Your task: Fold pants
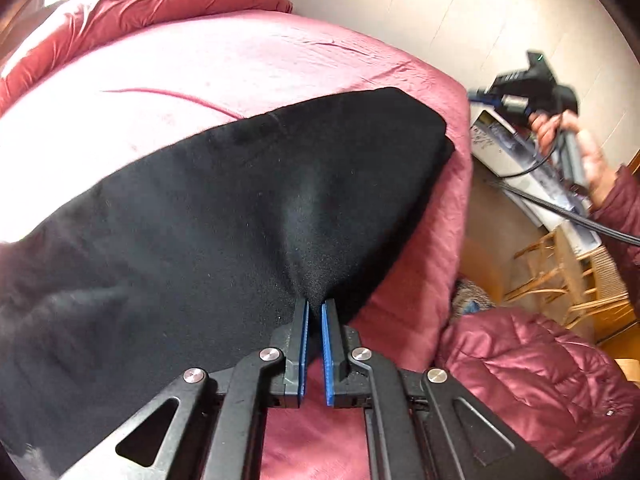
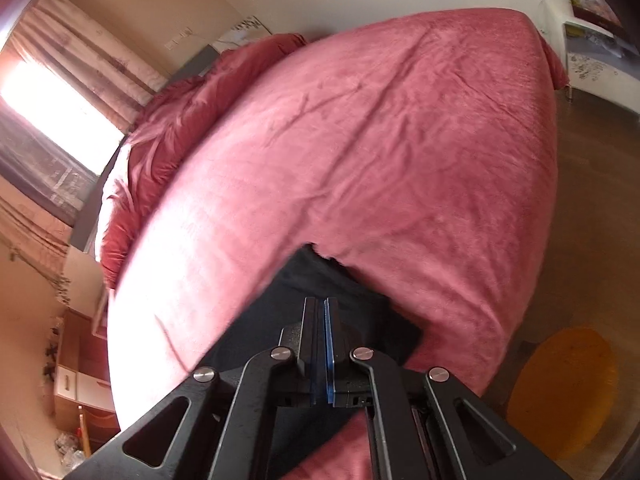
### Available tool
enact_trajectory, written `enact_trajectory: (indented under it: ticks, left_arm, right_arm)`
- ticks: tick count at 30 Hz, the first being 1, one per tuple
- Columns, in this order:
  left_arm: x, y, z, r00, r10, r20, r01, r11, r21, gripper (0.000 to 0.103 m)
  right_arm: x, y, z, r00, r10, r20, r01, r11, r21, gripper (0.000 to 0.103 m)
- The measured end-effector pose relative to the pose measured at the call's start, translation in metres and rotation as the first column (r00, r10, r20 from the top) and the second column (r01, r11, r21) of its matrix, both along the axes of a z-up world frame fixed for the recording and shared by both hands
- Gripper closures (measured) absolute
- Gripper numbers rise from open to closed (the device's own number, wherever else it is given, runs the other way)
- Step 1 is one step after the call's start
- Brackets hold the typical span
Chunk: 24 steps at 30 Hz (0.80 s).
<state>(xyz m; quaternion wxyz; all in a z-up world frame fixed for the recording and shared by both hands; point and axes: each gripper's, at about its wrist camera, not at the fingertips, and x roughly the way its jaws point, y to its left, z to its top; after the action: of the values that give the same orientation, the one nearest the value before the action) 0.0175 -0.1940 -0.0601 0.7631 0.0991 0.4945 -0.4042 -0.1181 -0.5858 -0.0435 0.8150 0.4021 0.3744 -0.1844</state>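
Each black two-finger gripper, the left gripper (image 1: pixel 315 306) and the right gripper (image 2: pixel 319 304), is built of flat matte-black linkage bars with triangular cut-outs, joined by round silver screw heads (image 1: pixel 270 354). Ridged blue pads (image 1: pixel 329 354) line the inner faces of the black fingers. In the left wrist view, far to the right, the other gripper's black body carries a small green light, a grey barrel and a black cable (image 1: pixel 580 216). The person's hand (image 1: pixel 576 148) emerges from a quilted maroon puffer-jacket sleeve (image 1: pixel 620 216); more of the same jacket (image 1: pixel 536 376) shows nearer, lower right.
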Motion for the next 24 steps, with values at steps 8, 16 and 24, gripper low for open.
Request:
enact_trajectory:
  ticks: [8, 16, 24]
  left_arm:
    - [-0.004, -0.007, -0.012, 0.999, 0.012, -0.032, -0.012, 1.000, 0.017, 0.098]
    - [-0.004, -0.002, -0.015, 0.999, 0.014, -0.035, -0.013, 1.000, 0.016, 0.097]
    - [0.000, 0.004, -0.011, 0.999, 0.016, -0.041, -0.016, 1.000, 0.000, 0.097]
  right_arm:
    - [-0.019, -0.010, -0.041, 0.997, -0.070, 0.011, 0.068, 0.985, 0.156, 0.094]
    - [0.010, -0.012, -0.066, 0.996, -0.079, -0.032, 0.084, 0.972, 0.218, 0.068]
    - [0.029, -0.003, -0.053, 0.996, -0.061, -0.059, 0.068, 0.990, 0.127, 0.092]
